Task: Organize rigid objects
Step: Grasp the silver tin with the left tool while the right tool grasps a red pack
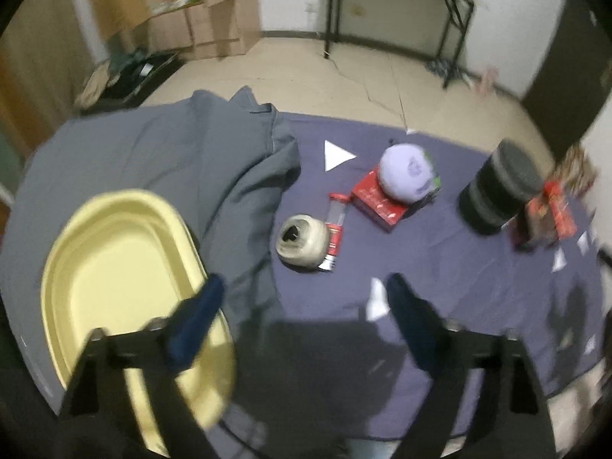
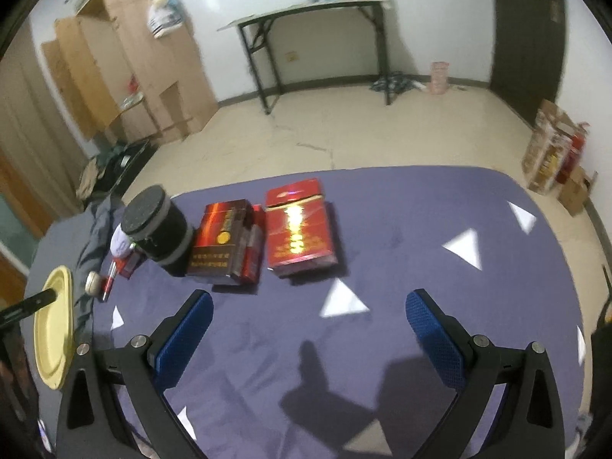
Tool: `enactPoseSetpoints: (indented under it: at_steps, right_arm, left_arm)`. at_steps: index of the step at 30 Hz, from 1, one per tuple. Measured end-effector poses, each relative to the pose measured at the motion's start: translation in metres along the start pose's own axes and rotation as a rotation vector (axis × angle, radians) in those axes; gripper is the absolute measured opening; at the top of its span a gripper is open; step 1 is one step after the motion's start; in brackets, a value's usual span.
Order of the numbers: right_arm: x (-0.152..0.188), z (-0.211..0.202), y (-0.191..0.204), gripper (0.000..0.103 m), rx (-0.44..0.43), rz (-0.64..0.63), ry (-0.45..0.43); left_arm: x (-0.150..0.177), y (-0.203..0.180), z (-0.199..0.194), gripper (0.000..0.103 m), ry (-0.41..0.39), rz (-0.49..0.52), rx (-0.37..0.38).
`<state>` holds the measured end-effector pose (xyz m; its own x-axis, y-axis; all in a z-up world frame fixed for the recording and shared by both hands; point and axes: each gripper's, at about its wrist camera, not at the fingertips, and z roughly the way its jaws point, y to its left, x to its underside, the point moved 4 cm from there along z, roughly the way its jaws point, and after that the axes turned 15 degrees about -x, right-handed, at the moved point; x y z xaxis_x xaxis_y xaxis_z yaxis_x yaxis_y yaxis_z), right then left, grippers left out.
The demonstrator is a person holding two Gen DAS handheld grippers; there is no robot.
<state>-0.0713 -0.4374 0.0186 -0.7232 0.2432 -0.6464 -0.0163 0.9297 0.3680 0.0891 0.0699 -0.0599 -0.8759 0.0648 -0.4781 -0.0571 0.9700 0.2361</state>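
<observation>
On the purple cloth, the left wrist view shows a cream tape roll (image 1: 302, 243), a red-capped tube (image 1: 336, 225), a lilac round lid (image 1: 407, 178) resting on a red box (image 1: 376, 201), and a black cylinder (image 1: 497, 187). My left gripper (image 1: 306, 290) is open and empty, just short of the tape roll, beside the yellow tray (image 1: 114, 267). In the right wrist view two red boxes (image 2: 229, 241) (image 2: 300, 227) lie ahead next to the black cylinder (image 2: 157, 225). My right gripper (image 2: 310, 306) is open and empty, in front of the boxes.
A crumpled grey cloth (image 1: 191, 164) lies left of the objects beside the tray. White paper triangles (image 2: 464, 246) lie scattered on the purple cloth. A black folding table (image 2: 317, 38) and cardboard boxes (image 2: 126, 61) stand by the far wall.
</observation>
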Motion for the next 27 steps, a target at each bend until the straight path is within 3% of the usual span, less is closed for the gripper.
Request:
enactPoseSetpoints:
  at_steps: [2, 3, 5, 10, 13, 16, 22, 24, 27]
  right_arm:
    - [-0.007, 0.016, 0.009, 0.103, -0.003, -0.044, 0.016]
    - [-0.01, 0.026, 0.011, 0.103, 0.012, -0.063, 0.032]
    - [-0.017, 0.04, 0.007, 0.103, 0.018, -0.081, 0.048]
    - [-0.024, 0.066, 0.001, 0.103, 0.011, -0.074, 0.057]
    - [-0.026, 0.083, -0.005, 0.103, 0.01, -0.077, 0.062]
    - [-0.025, 0.093, -0.011, 0.103, 0.009, -0.08, 0.069]
    - [-0.029, 0.094, -0.022, 0.103, -0.025, -0.044, 0.059]
    - [-0.029, 0.095, -0.023, 0.102, -0.018, -0.058, 0.064]
    - [-0.03, 0.098, -0.024, 0.096, -0.001, -0.074, 0.056]
  left_arm:
    - [-0.001, 0.002, 0.017, 0.054, 0.025, 0.009, 0.0]
    - [-0.001, 0.003, 0.028, 0.053, 0.054, 0.001, 0.022]
    - [0.001, 0.0, 0.045, 0.053, 0.083, -0.008, 0.076]
    - [-0.009, -0.003, 0.07, 0.054, 0.076, 0.036, 0.073]
    - [-0.019, -0.005, 0.079, 0.053, 0.085, 0.0, 0.133]
    - [-0.021, -0.012, 0.087, 0.053, 0.104, 0.002, 0.146]
    - [-0.023, -0.014, 0.092, 0.053, 0.075, -0.007, 0.143]
    - [-0.023, -0.013, 0.085, 0.053, 0.032, -0.014, 0.154]
    - [-0.022, -0.016, 0.084, 0.053, 0.031, -0.007, 0.162]
